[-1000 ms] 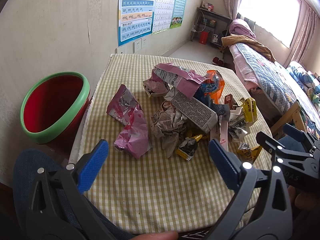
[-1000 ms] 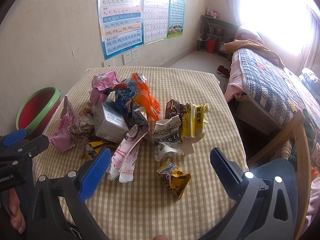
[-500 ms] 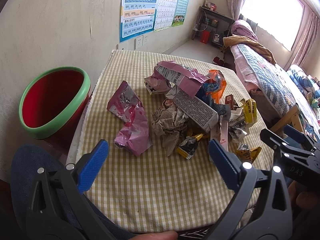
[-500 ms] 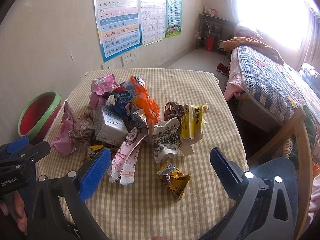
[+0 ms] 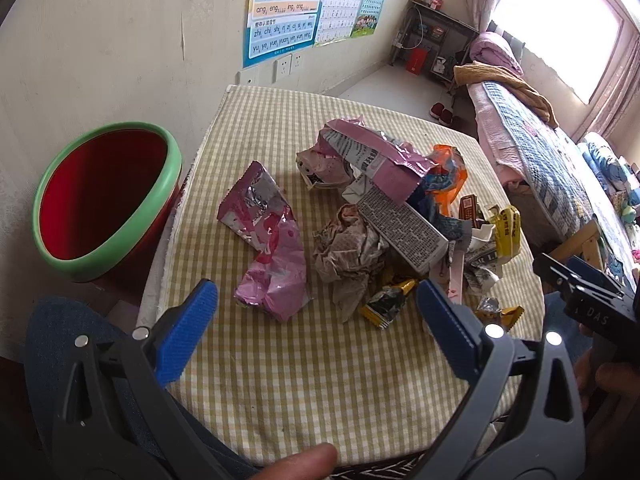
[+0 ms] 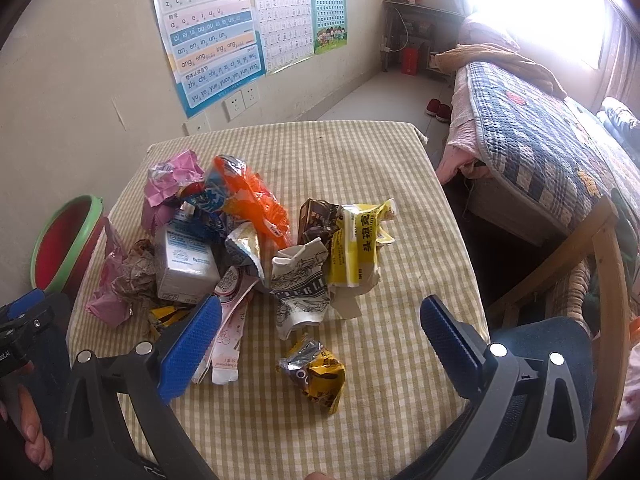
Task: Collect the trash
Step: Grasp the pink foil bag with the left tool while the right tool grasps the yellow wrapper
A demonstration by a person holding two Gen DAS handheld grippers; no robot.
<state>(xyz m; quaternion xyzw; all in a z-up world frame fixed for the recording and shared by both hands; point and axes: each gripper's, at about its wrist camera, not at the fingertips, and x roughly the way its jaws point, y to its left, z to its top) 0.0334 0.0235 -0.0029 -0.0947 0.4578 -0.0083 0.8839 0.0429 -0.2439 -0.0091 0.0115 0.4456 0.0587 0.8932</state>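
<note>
A pile of trash lies on a checked tablecloth (image 5: 320, 380): a pink foil bag (image 5: 272, 256), crumpled brown paper (image 5: 348, 252), a grey carton (image 5: 404, 228), an orange wrapper (image 6: 256, 200), a yellow packet (image 6: 356, 248) and a small yellow-black wrapper (image 6: 316, 372). A red bin with a green rim (image 5: 100, 196) stands left of the table. My left gripper (image 5: 316, 324) is open and empty, above the near table edge before the pink bag. My right gripper (image 6: 320, 340) is open and empty, just above the small yellow-black wrapper.
A bed (image 6: 540, 136) and a wooden chair (image 6: 600, 264) stand right of the table. Posters (image 6: 212, 36) hang on the wall behind. A shelf (image 5: 432, 40) stands at the far end of the room. The tablecloth also shows in the right wrist view (image 6: 400, 360).
Both grippers have moved a little forward and lower toward the pile. Both stay open. The trash has not moved.
</note>
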